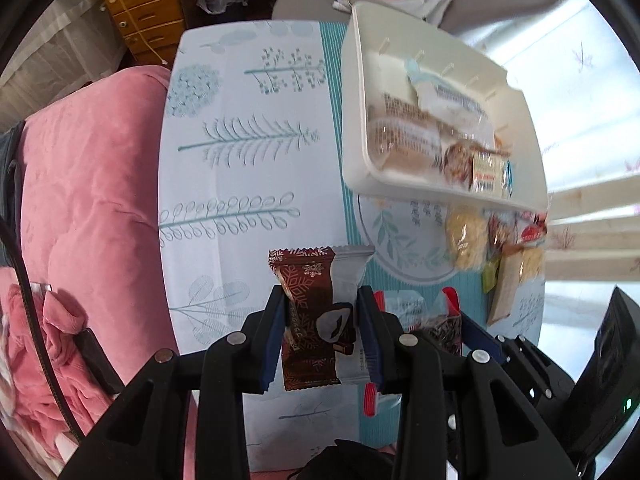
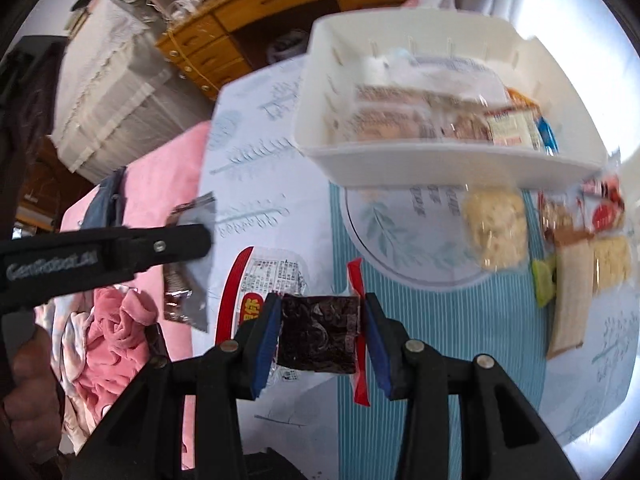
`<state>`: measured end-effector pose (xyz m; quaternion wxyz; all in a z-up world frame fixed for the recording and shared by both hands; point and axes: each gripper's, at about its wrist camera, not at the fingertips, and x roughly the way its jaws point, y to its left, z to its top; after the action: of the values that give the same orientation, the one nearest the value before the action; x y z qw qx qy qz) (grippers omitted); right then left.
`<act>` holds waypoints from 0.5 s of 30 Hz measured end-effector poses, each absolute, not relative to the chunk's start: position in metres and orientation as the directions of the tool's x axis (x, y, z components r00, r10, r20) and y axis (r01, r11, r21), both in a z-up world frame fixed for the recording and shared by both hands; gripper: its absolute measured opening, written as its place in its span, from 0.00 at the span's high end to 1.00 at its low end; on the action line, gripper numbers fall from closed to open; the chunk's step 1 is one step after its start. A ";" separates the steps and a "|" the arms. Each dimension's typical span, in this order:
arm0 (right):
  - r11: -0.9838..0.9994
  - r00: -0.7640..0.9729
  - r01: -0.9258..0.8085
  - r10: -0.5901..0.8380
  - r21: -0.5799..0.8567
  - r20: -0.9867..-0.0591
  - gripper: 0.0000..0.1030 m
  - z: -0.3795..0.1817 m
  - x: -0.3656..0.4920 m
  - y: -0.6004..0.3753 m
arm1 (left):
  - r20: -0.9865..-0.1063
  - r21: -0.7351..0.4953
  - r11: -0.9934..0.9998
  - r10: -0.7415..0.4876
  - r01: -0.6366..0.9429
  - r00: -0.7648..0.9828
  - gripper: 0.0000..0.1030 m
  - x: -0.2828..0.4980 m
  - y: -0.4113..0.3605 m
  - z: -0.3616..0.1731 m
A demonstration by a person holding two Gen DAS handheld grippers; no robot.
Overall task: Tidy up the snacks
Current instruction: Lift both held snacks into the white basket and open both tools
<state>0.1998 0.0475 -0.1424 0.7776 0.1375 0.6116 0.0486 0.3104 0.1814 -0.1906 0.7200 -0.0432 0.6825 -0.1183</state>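
Left gripper (image 1: 322, 312) has its fingers (image 1: 276, 332) pinching a brown wafer pack (image 1: 310, 304) upright between them. The right gripper (image 2: 320, 334) is clamped on a dark snack (image 2: 318, 332), with the white bin (image 2: 440, 160) up around 1 o'clock on the bench (image 2: 440, 340).

Tray (image 1: 362, 128) on table (image 1: 240, 168) w/ snacks in it; loose packets (image 1: 466, 240) just in front.
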 end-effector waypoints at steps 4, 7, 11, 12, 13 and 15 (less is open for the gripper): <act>0.959 0.291 0.016 0.267 0.284 -0.919 0.60 -0.121 0.207 0.039 | -0.969 -0.232 0.971 -0.236 0.058 0.077 0.67 0.315 0.175 -0.179; 0.959 0.325 -0.027 0.274 0.281 -0.905 0.60 -0.106 0.210 0.028 | -0.964 -0.238 0.971 -0.238 0.020 0.114 0.67 0.318 0.165 -0.167; 0.956 0.359 -0.058 0.289 0.288 -0.888 0.60 -0.095 0.215 0.005 | -0.957 -0.244 0.969 -0.237 -0.025 0.168 0.67 0.319 0.147 -0.151; 0.956 0.365 -0.064 0.290 0.287 -0.885 0.60 -0.093 0.217 -0.001 | -0.955 -0.249 0.968 -0.239 -0.036 0.176 0.67 0.320 0.143 -0.148; 0.956 0.373 -0.068 0.290 0.286 -0.881 0.60 -0.091 0.218 -0.008 | -0.952 -0.255 0.966 -0.243 -0.048 0.186 0.67 0.320 0.136 -0.144; 0.955 0.390 -0.076 0.293 0.286 -0.873 0.60 -0.088 0.220 -0.023 | -0.949 -0.257 0.964 -0.241 -0.061 0.203 0.67 0.321 0.125 -0.139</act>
<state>0.2203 -0.0225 -0.0876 0.8275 0.1001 0.5411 0.1114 0.3208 0.1247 -0.1393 0.7663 -0.1199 0.6285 -0.0587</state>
